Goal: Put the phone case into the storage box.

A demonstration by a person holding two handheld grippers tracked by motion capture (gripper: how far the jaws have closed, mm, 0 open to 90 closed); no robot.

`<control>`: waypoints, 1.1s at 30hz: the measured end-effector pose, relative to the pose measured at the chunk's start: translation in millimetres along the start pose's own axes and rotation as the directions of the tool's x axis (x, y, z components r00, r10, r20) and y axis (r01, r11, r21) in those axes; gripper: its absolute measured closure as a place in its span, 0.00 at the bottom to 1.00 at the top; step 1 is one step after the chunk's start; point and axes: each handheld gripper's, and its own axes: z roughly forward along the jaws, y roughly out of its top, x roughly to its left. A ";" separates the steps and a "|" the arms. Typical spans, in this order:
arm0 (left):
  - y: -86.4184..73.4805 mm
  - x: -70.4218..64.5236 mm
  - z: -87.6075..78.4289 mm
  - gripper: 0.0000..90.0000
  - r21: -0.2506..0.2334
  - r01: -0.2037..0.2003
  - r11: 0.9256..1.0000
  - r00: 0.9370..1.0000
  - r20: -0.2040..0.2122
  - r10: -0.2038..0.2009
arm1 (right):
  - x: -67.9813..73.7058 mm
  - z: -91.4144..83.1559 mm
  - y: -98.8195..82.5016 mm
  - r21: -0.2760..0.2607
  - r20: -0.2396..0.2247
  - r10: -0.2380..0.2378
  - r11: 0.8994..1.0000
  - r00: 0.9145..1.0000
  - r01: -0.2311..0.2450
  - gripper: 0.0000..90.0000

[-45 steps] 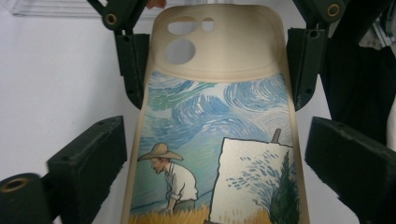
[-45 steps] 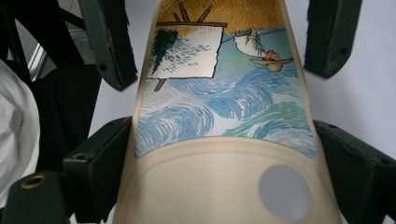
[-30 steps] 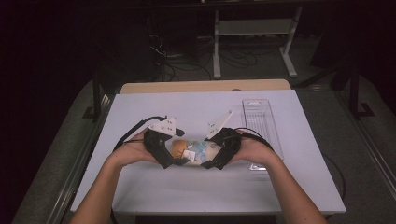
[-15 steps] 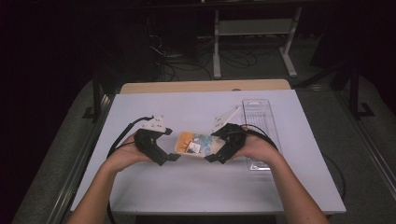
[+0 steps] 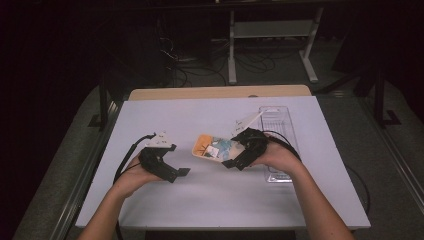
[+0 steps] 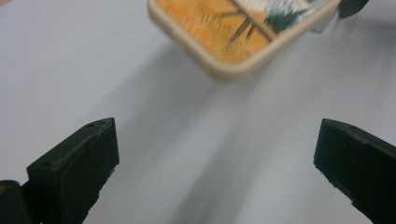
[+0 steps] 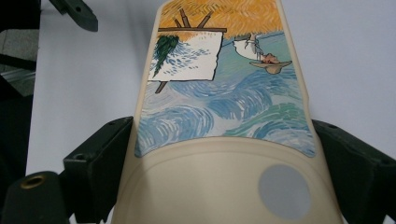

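The phone case [image 5: 214, 148] sits near the middle of the white bench [image 5: 210, 200], and everything else can be placed from it. It is a cream-rimmed case with a painted back: orange at the end toward the left claw [image 5: 176, 172], swirling blue at the end toward the right claw [image 5: 231, 162], with a small easel and a figure in a hat between. The right claw grasps the case at its blue end, one black jaw pressed to each long edge, as the right gripper view [image 7: 224, 154] shows plainly; a grey round spot lies on the cream part closest to that camera. The case looks lifted a little at the orange end, casting a soft shadow on the bench in the left gripper view [image 6: 243, 42]. The left claw is released, jaws spread wide with bare bench between them, and it sits apart from the case, to its left and a little nearer the person, with its jaws facing the orange end. A clear plastic tray [image 5: 278, 127] lies on the far side of the right hand [image 5: 280, 157] from the case, along the bench's right part. The left hand [image 5: 132, 175] holds its claw low over the bench, and a black cable [image 5: 127, 157] loops away from it.
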 end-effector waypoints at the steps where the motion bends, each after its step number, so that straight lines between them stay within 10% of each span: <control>1: -2.2 -0.3 0.3 0.00 0.001 -0.003 1.000 1.000 -0.018 0.003 | -0.9 0.4 -0.2 -0.003 0.010 -0.003 1.000 1.000 0.003 0.12; 16: -28.9 -12.5 4.6 0.00 -0.001 0.049 0.999 0.989 -0.137 -0.049 | 1.0 3.5 2.2 -0.001 0.019 0.059 0.998 0.998 -0.059 0.12; 33: -32.6 -11.8 15.5 0.00 -0.034 0.075 0.997 0.983 -0.164 -0.080 | 1.6 12.1 0.4 -0.004 0.026 0.116 0.993 0.993 -0.116 0.12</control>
